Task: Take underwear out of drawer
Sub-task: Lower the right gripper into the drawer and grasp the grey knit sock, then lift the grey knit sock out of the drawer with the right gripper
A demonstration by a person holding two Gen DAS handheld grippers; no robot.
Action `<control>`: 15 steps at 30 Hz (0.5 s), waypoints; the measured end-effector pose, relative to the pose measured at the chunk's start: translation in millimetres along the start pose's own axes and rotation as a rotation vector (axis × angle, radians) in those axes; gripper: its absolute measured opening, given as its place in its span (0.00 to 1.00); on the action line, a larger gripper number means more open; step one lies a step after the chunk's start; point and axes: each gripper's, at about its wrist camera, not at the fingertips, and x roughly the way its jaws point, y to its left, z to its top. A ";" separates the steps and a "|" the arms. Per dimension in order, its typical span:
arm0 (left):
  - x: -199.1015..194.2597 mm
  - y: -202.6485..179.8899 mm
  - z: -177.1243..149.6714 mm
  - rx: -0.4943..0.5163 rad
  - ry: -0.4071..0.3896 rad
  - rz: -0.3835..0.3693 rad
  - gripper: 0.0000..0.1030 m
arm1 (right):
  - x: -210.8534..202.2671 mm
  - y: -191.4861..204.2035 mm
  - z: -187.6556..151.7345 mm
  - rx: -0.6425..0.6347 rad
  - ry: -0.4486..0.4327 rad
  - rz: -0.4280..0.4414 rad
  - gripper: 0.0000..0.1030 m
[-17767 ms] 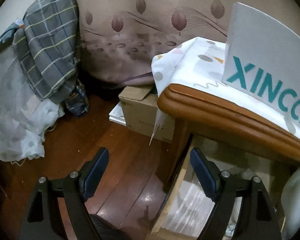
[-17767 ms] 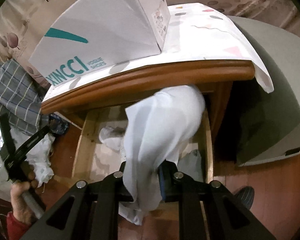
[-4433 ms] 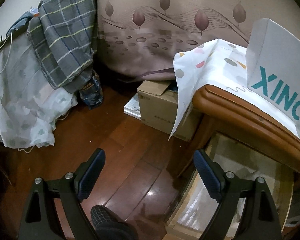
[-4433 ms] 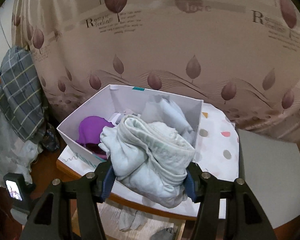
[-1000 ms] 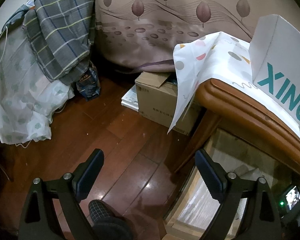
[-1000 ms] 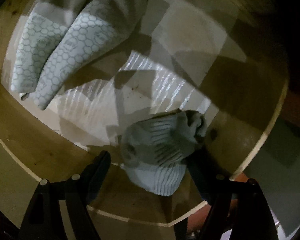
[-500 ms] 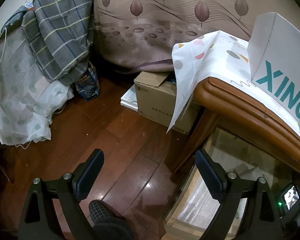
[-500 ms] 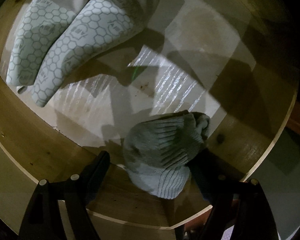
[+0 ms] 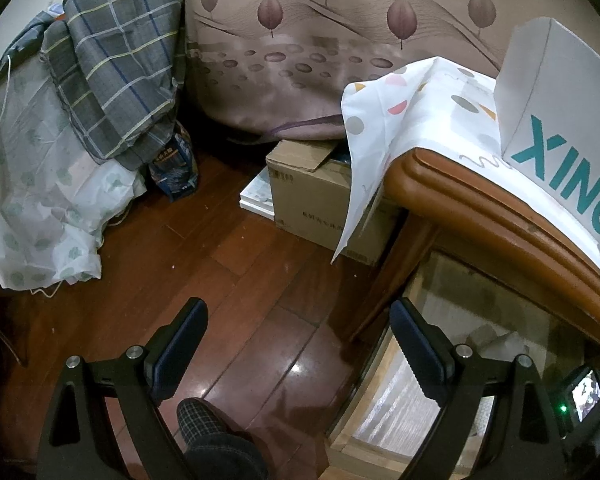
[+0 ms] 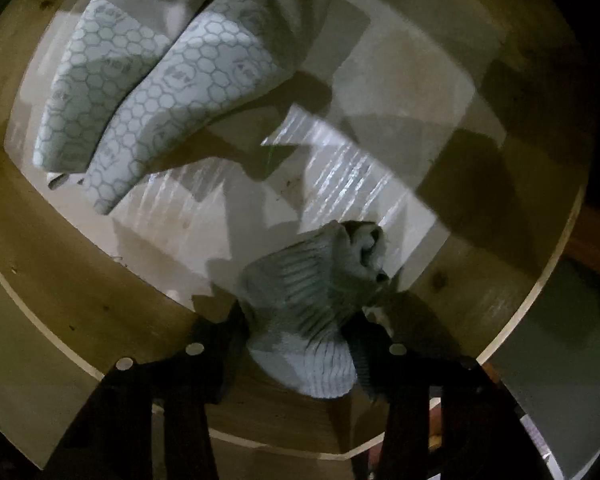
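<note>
Inside the open wooden drawer (image 10: 80, 280), a grey ribbed rolled-up garment (image 10: 312, 280) lies on the pale liner. My right gripper (image 10: 300, 332) points down over it, its jaws closing, and both pads press into the bundle's sides. Two hexagon-patterned pale pieces (image 10: 172, 112) lie at the drawer's far left. My left gripper (image 9: 296, 340) hangs open over the floor beside the drawer (image 9: 380, 420), holding nothing. A white XINCCI box (image 9: 560, 140) stands on the cabinet top.
A cardboard box (image 9: 316, 192) stands on the dark wood floor (image 9: 220, 260) next to the cabinet. Plaid and sheer cloths (image 9: 100, 80) hang at the left. A slippered foot (image 9: 216, 440) is below the left gripper. A patterned curtain (image 9: 320, 40) fills the back.
The right gripper's jaws have come in from wide apart and now squeeze the grey bundle, which bulges upward. The left gripper has not moved.
</note>
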 end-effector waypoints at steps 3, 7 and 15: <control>1.2 -4.0 -2.0 0.010 0.000 0.002 0.88 | -4.1 1.9 -3.3 0.003 -0.023 -0.009 0.39; 3.7 -7.7 -3.2 0.016 0.009 0.000 0.88 | -18.6 0.3 -10.1 0.038 -0.089 0.031 0.33; 6.6 -15.7 -3.7 0.042 0.018 -0.005 0.88 | -56.5 -7.5 -32.3 0.125 -0.275 0.104 0.31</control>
